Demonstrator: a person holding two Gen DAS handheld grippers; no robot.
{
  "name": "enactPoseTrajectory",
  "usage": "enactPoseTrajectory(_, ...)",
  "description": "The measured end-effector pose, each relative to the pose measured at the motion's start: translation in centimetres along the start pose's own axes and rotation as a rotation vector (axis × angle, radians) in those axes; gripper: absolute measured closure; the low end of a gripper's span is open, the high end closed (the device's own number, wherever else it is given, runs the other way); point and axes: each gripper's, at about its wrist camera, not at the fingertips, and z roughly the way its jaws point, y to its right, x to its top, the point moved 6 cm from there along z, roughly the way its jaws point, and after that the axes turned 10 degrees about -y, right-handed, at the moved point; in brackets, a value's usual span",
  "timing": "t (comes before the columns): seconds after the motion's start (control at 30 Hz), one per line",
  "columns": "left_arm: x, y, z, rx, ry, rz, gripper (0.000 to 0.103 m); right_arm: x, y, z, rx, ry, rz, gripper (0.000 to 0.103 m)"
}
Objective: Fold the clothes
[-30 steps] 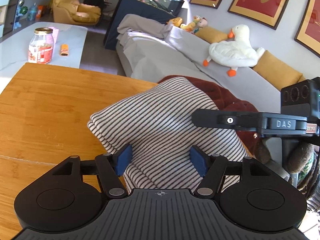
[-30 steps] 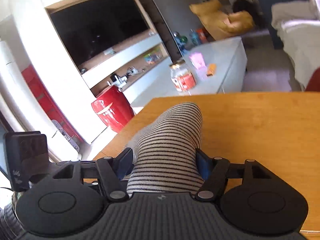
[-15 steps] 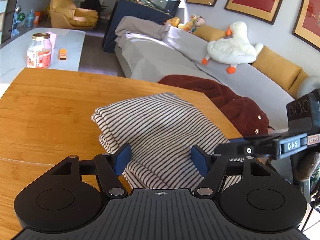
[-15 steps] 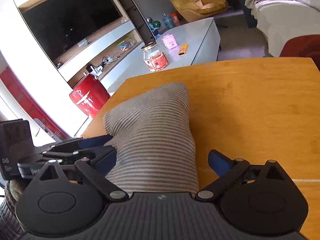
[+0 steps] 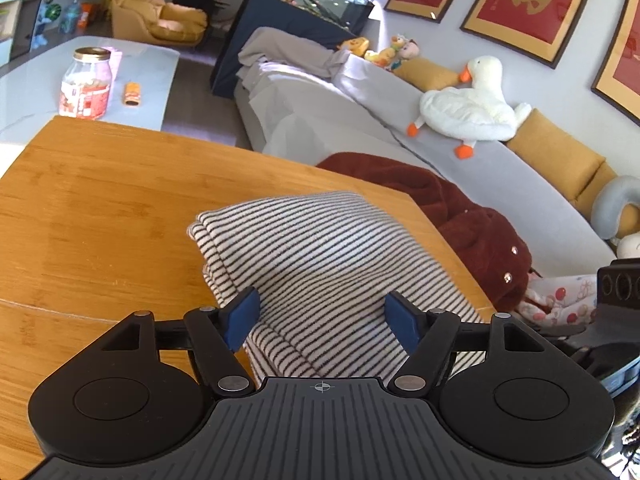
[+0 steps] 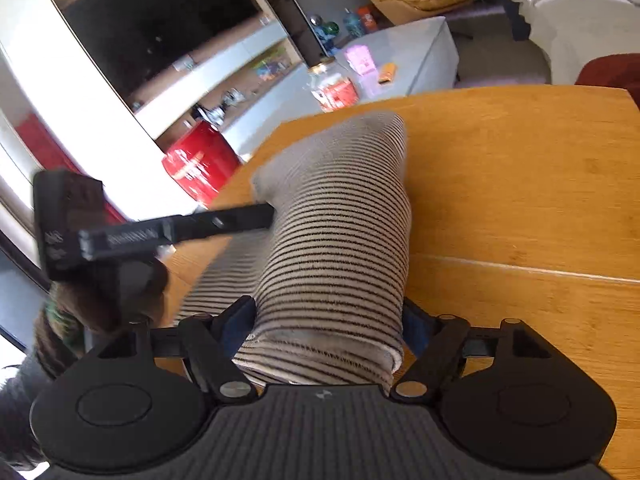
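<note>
- Striped knit, cream with thin dark lines, is what you are working on: the striped garment (image 5: 320, 264) lies folded in several layers on the wooden counter (image 5: 100, 208), directly ahead of your left hand-held gripper (image 5: 323, 314) and running under it.
- Your left hand-held gripper stands wide, its blue pads (image 5: 242, 317) spread to either side of the cloth and not pinching it. I judge it is placed there to straddle the bundle and steady it, not to lift.
- Your right hand-held gripper (image 6: 332, 326) has the garment's (image 6: 336, 240) rolled end bulging up between its jaws. The near pad is mostly hidden behind the fabric, so I cannot tell whether it grips or merely brackets the cloth.
- From the right wrist view, the left tool's finger reaches in from the left and touches the side of the bundle. That placement looks like tucking or squaring an edge.
- Layers show stacked at the bundle's left edge, so the fold seems well along; what remains is likely neatening.
- Beyond the counter's far right edge, a dark red fleece (image 5: 440, 208) is draped on the grey sofa (image 5: 360, 120). It may be next, though that is a guess.
- Soft knit slumps easily, so ease off slowly if you let go.
</note>
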Motion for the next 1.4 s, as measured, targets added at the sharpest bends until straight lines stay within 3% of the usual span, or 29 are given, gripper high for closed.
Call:
enactPoseTrajectory(0.13, -0.2, 1.0, 0.2, 0.051, -0.003, 0.053, 0.026, -0.9, -0.2, 0.5, -0.035, 0.020, -0.022, 0.022)
enactPoseTrajectory(0.43, -0.4, 1.3, 0.0, 0.064, -0.005, 0.059, 0.026, -0.9, 0.2, -0.1, -0.041, 0.025, -0.022, 0.014)
enactPoseTrajectory(0.7, -0.2, 1.3, 0.1, 0.066, -0.006, 0.058, 0.025, 2.3, 1.3, -3.1, 0.042, 0.145, 0.062, 0.013)
enactPoseTrajectory(0.8, -0.2, 1.3, -0.1, 0.065, -0.007, 0.052, 0.025, 4.0, 1.5, -2.7, -0.007, 0.178, 0.042, 0.020)
enactPoseTrajectory(0.87, -0.2, 0.9, -1.0, 0.065, -0.003, 0.006, 0.023, 4.6, 1.6, -1.4, -0.046, 0.154, 0.033, 0.027)
enactPoseTrajectory(0.93, -0.3, 0.4, -2.1, 0.063, 0.006, -0.055, 0.012, 4.6, 1.6, -0.4, -0.045, 0.142, 0.023, 0.027)
enactPoseTrajectory(1.13, -3.0, 1.0, -3.4, -0.029, -0.034, -0.130, 0.010, 4.3, 2.5, -0.2, -0.017, 0.157, 0.038, 0.024)
enactPoseTrajectory(1.17, -3.3, 1.4, -3.0, -0.027, -0.050, -0.126, 0.015, 4.4, 2.6, -0.3, -0.020, 0.160, 0.036, 0.022)
enactPoseTrajectory(1.2, -3.6, 1.9, -2.7, -0.027, -0.064, -0.121, 0.029, 4.5, 2.7, -0.5, -0.022, 0.162, 0.034, 0.022)
enactPoseTrajectory(1.27, -3.6, 3.6, -2.8, -0.046, -0.055, -0.075, 0.033, 4.7, 2.9, -0.7, -0.027, 0.168, 0.031, 0.021)
enactPoseTrajectory(1.4, -3.2, 6.9, -3.6, -0.174, -0.024, -0.013, 0.041, 5.0, 3.3, -1.2, -0.036, 0.181, 0.039, 0.021)
